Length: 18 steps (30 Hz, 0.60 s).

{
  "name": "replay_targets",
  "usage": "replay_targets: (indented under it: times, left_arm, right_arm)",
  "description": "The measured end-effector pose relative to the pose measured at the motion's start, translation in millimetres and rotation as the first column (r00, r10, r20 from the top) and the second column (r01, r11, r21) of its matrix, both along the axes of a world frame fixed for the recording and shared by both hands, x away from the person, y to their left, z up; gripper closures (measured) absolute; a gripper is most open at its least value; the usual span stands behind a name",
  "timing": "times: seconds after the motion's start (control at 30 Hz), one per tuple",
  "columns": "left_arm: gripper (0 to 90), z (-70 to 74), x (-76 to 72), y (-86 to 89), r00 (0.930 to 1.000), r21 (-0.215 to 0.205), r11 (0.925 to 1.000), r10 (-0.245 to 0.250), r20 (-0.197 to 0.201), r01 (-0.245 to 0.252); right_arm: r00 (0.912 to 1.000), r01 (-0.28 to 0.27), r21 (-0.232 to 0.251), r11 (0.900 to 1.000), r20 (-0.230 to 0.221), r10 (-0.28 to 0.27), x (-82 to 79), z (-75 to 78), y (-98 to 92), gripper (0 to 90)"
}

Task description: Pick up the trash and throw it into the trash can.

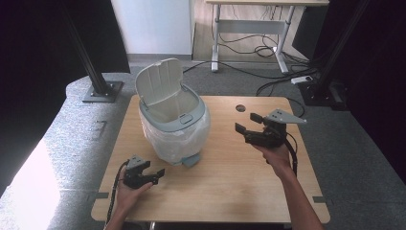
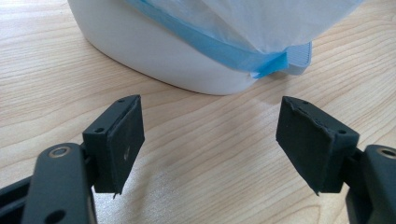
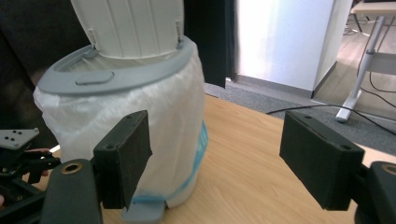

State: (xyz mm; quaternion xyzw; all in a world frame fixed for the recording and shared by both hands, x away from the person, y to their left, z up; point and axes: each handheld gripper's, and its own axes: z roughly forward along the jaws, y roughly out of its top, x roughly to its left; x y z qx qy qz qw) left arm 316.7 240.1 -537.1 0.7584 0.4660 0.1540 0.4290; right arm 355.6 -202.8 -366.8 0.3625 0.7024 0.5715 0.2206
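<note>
1. A white bin (image 1: 174, 122) stands on the wooden desk (image 1: 230, 182), its lid (image 1: 160, 80) tipped up and a thin plastic liner (image 3: 168, 107) draped over its sides under a grey rim (image 3: 116, 77).
2. The left claw (image 1: 155, 175) sits low on the desk just in front of the bin's foot pedal (image 2: 296, 58) — jaws spread, nothing between them.
3. The right claw (image 1: 249, 123) is held up off the desk, well apart from the bin and pointing towards it — jaws wide, empty.
</note>
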Motion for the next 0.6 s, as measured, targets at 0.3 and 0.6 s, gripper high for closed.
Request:
replay_targets:
  times: [0.3,0.6]
  left_arm:
    - [23.9,1.1,-0.2,0.7,0.9999,-0.037,0.9993,0.007,-0.012,-0.007]
    - [22.6,9.5,-0.1,4.0,0.9999,-0.053,0.9986,0.01,0.009,-0.009]
  right_arm:
    - [0.9995,0.032,0.019,0.999,-0.006,-0.032,-21.8,-32.3,-40.1,26.2]
    - [0.9969,0.069,0.027,0.997,-0.039,-0.067,-40.9,-75.2,-62.9,26.4]
